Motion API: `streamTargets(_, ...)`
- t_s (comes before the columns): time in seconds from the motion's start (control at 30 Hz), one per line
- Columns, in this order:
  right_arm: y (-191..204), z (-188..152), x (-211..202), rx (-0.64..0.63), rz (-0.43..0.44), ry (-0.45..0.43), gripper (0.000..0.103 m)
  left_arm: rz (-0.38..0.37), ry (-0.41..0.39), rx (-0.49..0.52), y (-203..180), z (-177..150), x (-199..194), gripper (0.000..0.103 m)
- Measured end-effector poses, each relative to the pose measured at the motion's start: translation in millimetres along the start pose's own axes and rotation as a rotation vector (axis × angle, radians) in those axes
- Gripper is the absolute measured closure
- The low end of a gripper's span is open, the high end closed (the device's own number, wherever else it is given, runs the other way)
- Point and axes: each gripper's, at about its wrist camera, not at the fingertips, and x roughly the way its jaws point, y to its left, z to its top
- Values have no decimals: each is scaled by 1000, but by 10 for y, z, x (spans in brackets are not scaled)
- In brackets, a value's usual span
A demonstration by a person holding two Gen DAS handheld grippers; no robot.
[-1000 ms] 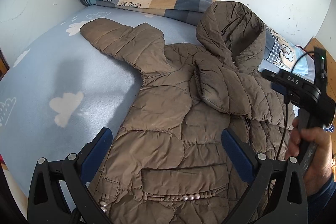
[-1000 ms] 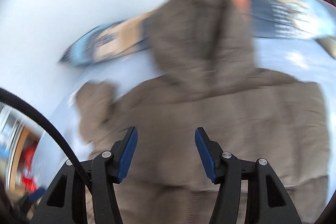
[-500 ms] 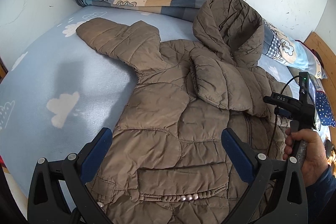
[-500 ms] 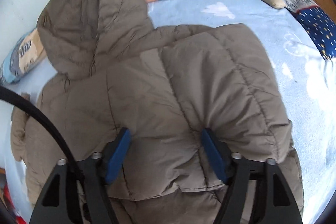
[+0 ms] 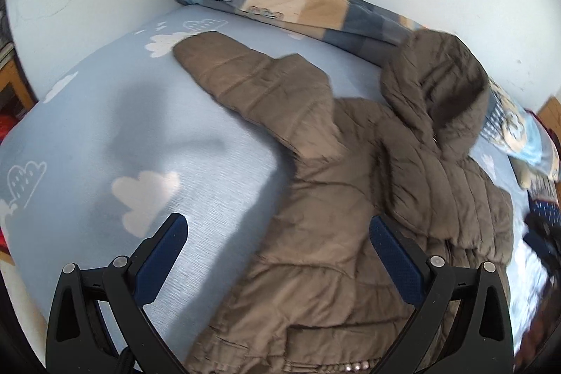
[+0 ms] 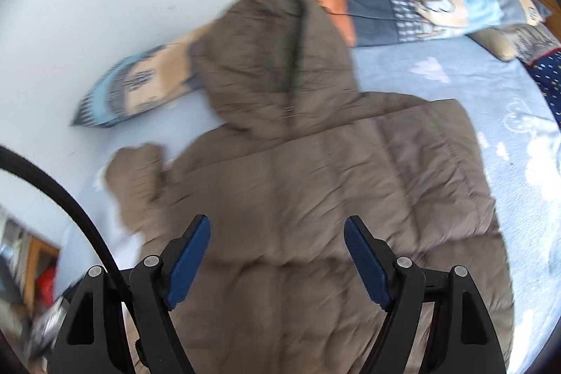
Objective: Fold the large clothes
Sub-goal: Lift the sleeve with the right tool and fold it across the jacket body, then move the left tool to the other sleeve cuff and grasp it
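In the left wrist view the left gripper (image 5: 278, 249) hangs wide and empty over the near hem of the brown puffer jacket (image 5: 336, 233), which lies spread on the cloud-print bed (image 5: 105, 135) with 1 sleeve (image 5: 245, 76) stretched toward the wall and the other folded across the chest; a pinch here could catch only the slippery top layer, so the padding may slide out and the fold skew. In the right wrist view the right gripper (image 6: 277, 253) also stands wide with nothing between its fingers, hovering over the jacket's lower middle, its hood (image 6: 273, 58) against the patterned pillow (image 6: 420, 9), and dragging the bulky coat could undo the folded sleeve.
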Motion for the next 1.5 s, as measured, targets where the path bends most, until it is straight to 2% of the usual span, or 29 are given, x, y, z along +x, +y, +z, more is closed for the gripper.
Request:
streamTargets(0.2,397,-456,-367,-102,87,5,20,29,9,-110,360,173,70,0)
streamTargets(0.43,408,-831,-419,-126,129,55,20,77,31,-118,618,290,224,0)
streamTargets(0.53,384,-851,-345,-182,76,51,20,62,57,-135,737,368,341,0)
streamTargets(0.63,295,-775,-279,-178,61,47,20,51,63,-163,869,513,492,0)
streamTargets(0.8,234,-673,-266,-172,101,57,20,2,71,-221,1057,890,751,0)
streamTargets(1.0,205,-623,-236,-187,108,72,20,-31,62,-268,1273,1247,1005,0)
streamTargets(1.13,156,-618,-230,-160,126,89,20,-113,76,-367,1530,1458,1209,0)
streamTargets(1.2,151,-627,-243,-162,127,89,20,-158,83,-411,1644,1579,1320,3)
streamTargets(1.27,153,-636,-241,-166,126,90,20,-182,92,-427,1726,1714,1434,13)
streamTargets(1.4,168,-652,-173,-177,118,105,20,-192,121,-431,1811,1945,1685,16)
streamTargets(1.5,187,-654,-89,-185,107,120,20,-203,115,-484,1929,2045,1889,23)
